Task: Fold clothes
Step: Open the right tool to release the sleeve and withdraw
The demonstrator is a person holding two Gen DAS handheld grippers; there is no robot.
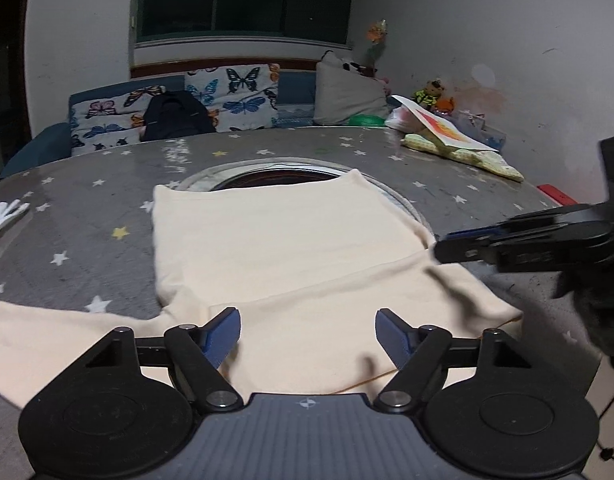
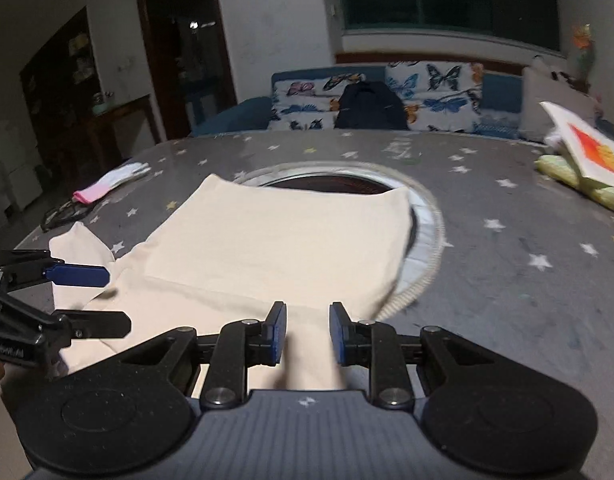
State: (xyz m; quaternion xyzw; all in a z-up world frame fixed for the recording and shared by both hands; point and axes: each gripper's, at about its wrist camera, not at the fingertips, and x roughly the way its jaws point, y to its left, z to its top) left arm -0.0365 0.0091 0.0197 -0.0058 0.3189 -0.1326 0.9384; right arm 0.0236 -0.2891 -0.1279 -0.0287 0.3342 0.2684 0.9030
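Note:
A cream garment [image 1: 275, 248] lies flat on the grey star-patterned table, its far part folded back into a rectangle; it also shows in the right wrist view [image 2: 279, 240]. My left gripper [image 1: 308, 332] is open, its blue pads hovering over the garment's near edge, holding nothing. My right gripper [image 2: 307, 330] is open with a narrower gap, over the garment's near right edge, holding nothing. The right gripper shows at the right in the left wrist view [image 1: 463, 246]. The left gripper shows at the left in the right wrist view [image 2: 107, 300].
A round hole with a dark insert [image 1: 275, 176] sits in the table under the garment's far edge. A white glove [image 2: 119, 178] and glasses [image 2: 65, 212] lie at the left. A book on green cloth [image 1: 447, 128] lies at the far right. A sofa [image 1: 187, 108] stands behind.

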